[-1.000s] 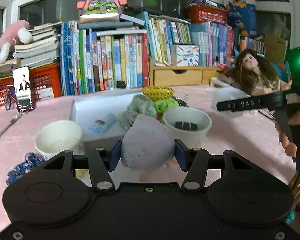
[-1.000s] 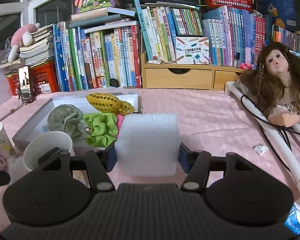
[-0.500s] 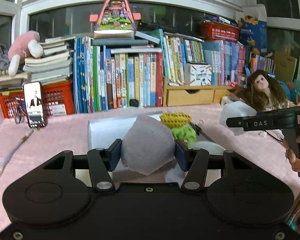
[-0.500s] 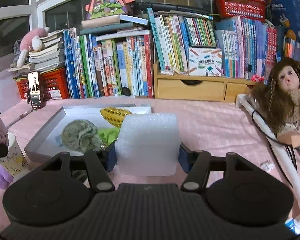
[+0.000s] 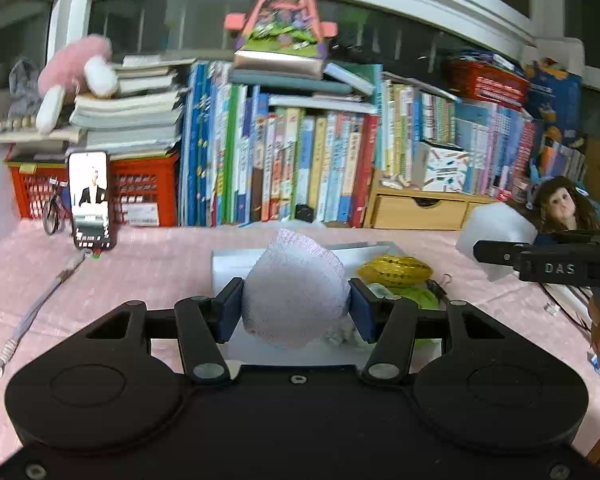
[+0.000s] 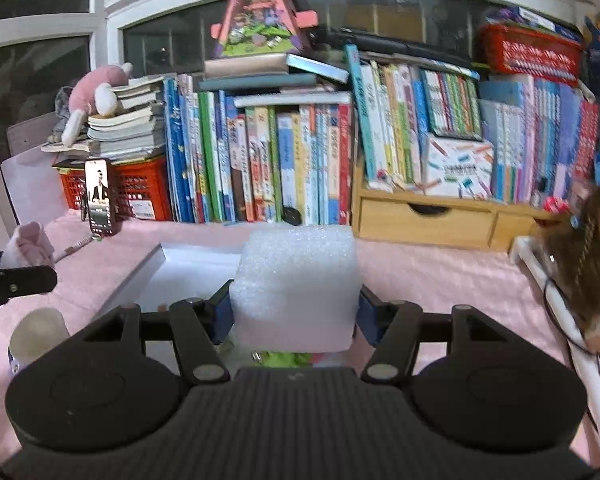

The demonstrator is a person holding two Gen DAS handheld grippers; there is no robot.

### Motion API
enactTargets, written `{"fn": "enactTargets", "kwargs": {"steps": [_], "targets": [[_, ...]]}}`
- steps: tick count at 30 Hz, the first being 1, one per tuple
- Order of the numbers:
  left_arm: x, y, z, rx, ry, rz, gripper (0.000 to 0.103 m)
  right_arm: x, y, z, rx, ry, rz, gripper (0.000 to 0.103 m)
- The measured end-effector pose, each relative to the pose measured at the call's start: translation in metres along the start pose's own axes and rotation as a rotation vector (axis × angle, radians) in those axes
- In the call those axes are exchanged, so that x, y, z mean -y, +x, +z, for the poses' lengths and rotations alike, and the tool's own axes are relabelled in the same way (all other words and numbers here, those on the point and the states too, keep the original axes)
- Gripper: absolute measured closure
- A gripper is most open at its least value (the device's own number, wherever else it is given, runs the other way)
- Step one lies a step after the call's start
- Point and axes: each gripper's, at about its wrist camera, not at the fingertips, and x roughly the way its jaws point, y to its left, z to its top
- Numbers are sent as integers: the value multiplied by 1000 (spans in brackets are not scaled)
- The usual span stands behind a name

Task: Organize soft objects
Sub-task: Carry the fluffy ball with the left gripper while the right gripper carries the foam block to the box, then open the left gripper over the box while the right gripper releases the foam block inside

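Observation:
My left gripper [image 5: 296, 310] is shut on a pale lilac knitted soft ball [image 5: 296, 300], held above the near part of a shallow white tray [image 5: 236, 262]. A yellow mesh pouch [image 5: 396, 271] and a green scrunchie [image 5: 420, 296] lie in the tray. My right gripper [image 6: 296, 312] is shut on a white foam block [image 6: 298, 284], held over the tray's [image 6: 188, 268] right part. The foam block [image 5: 496, 232] and right gripper also show at the right of the left wrist view. The left gripper's ball [image 6: 28, 242] shows at the left of the right wrist view.
A pink cloth [image 5: 148, 264] covers the table. A row of books [image 5: 300, 168] and a wooden drawer unit [image 6: 424, 220] stand at the back. A phone [image 5: 90, 200] leans on a red crate. A doll [image 6: 592, 248] and white tube lie right. A paper cup [image 6: 36, 332] stands near left.
Both grippers have risen and tilted up with their loads; the tray and bowls sit lower in view, and the right gripper has moved left over the tray.

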Motion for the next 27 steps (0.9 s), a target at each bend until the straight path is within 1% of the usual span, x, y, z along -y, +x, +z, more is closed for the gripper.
{"fn": "enactTargets", "kwargs": {"steps": [4,7,11,14,17,19,23,27], "targets": [[-16,20,15,-43,-16,7,50,-14,11,11,10,-24,36,35],[-23,39,29,-91,-27,2,50,-24,23,22,-2,-28,70,35],[-28,68,43,-156,-59,-6,50,-33,48,34,-46,-5,102,35],[-33,95,49,-223,-97,-17,50,-36,71,39,-87,15,116,35],[-39,121,49,-296,-143,-36,50,-38,93,43,-140,31,138,35],[-43,137,46,-337,-169,-46,50,-38,106,44,-167,43,136,35],[-46,160,39,-385,-183,-38,50,-35,132,47,-221,75,119,35],[-48,178,35,-439,-191,-26,50,-38,153,48,-261,65,98,35]]}}
